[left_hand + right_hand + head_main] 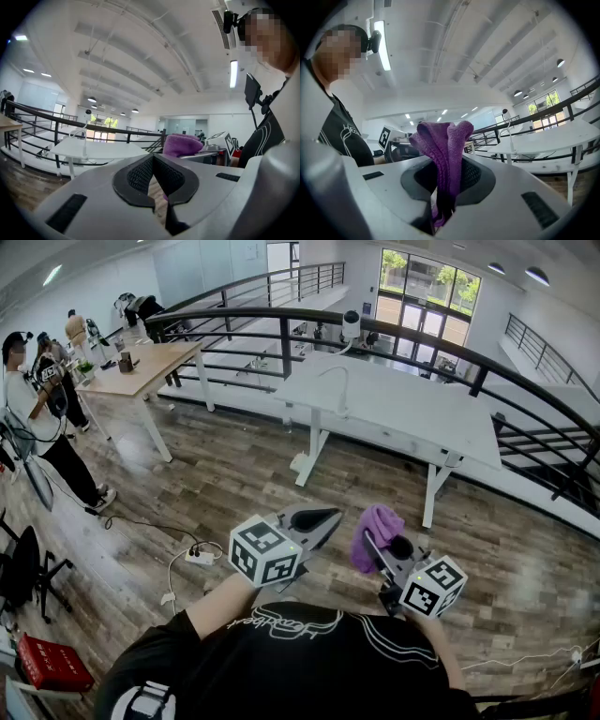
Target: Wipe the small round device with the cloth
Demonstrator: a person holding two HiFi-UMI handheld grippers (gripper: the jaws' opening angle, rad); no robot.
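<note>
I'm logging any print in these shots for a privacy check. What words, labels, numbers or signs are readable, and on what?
Nothing reads clearly.
Black shirt: white script, too distorted to read.
Cubes on the left gripper and right gripper: square patterns only, no letters.
Red box: any print too small to read.
Purple cloth: no label showing.

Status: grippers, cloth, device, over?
Left gripper shut, empty. Right gripper shut on purple cloth. Small round device far off at white table, untouched. Wood floor between.
</note>
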